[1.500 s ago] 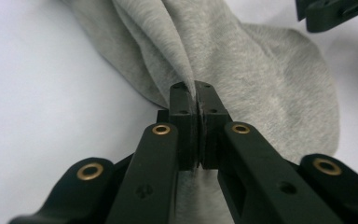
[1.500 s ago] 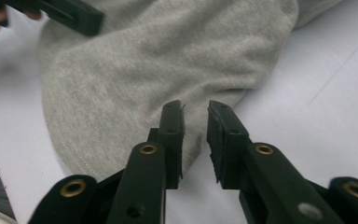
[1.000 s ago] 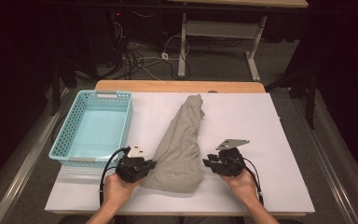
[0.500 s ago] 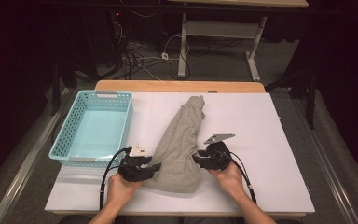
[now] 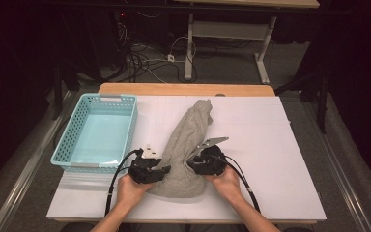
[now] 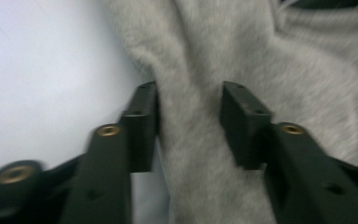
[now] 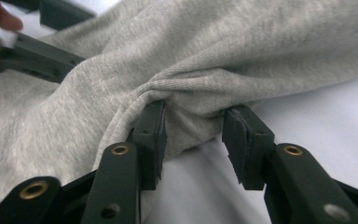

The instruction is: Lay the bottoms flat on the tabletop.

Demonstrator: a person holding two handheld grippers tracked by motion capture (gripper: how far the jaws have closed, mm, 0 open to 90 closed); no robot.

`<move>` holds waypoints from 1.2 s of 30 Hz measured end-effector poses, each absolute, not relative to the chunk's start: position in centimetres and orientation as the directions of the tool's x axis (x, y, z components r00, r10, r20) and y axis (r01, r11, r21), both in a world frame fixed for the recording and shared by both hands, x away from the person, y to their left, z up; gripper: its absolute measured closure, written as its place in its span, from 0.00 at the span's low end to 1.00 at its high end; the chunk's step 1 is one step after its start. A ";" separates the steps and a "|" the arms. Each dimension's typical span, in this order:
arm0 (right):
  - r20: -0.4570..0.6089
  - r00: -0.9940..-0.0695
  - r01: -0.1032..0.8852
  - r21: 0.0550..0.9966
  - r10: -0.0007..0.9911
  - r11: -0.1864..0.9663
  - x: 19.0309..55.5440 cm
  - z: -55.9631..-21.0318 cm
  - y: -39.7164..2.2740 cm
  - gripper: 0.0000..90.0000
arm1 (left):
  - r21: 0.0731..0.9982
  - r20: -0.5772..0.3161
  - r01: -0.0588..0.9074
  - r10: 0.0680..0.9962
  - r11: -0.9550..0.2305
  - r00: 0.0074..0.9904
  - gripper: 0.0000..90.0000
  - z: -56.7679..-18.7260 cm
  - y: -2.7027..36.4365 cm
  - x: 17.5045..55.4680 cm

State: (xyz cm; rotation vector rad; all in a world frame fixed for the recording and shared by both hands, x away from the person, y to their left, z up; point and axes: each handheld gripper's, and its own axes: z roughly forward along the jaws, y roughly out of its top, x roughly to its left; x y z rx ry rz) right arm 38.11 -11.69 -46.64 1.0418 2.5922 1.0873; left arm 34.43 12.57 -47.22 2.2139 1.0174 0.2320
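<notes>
high view: a grey garment [image 5: 186, 145] lies lengthwise on the white bench [image 5: 270, 145], narrow end toward the far edge, wide end near the person. a light blue basket [image 5: 98, 133] stands on the left side of the bench, apart from the garment. the left tongs [image 5: 160, 172] sit at the left edge of the garment's wide end; the right tongs [image 5: 192, 166] sit on its right edge. compared with a second ago, both hands have come inward: the right tongs, then clear of the cloth on bare bench, now reach onto it, and the left tongs have edged further in. the garment's outline and the basket are unchanged.

left gripper view: the left tongs [image 6: 189, 123] stand part open, a raised fold of the garment [image 6: 261, 60] between them. the left pad touches the cloth; the right pad shows no clear pressing. its jaws have just been closing.

right gripper view: the right tongs [image 7: 193, 135] stand part open around a bunched fold of the garment [image 7: 214, 56]. the left pad touches it; the right pad stands just beside it. the left tongs appear at the upper left.
</notes>
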 end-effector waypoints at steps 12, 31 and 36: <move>0.129 -0.727 0.568 0.665 0.674 0.485 37.8 -47.2 -13.7 0.63 | 0.704 -0.159 0.592 0.725 -0.393 0.671 0.93 -45.4 13.9 33.5; 0.088 -0.771 0.517 0.663 0.630 0.541 38.0 -47.3 -11.2 0.97 | 0.701 -0.168 0.608 0.742 -0.373 0.649 0.93 -45.4 15.2 33.0; 0.084 -0.761 0.512 0.688 0.644 0.515 37.5 -46.2 -13.3 0.97 | 0.709 -0.182 0.608 0.740 -0.358 0.648 0.93 -45.3 15.4 33.1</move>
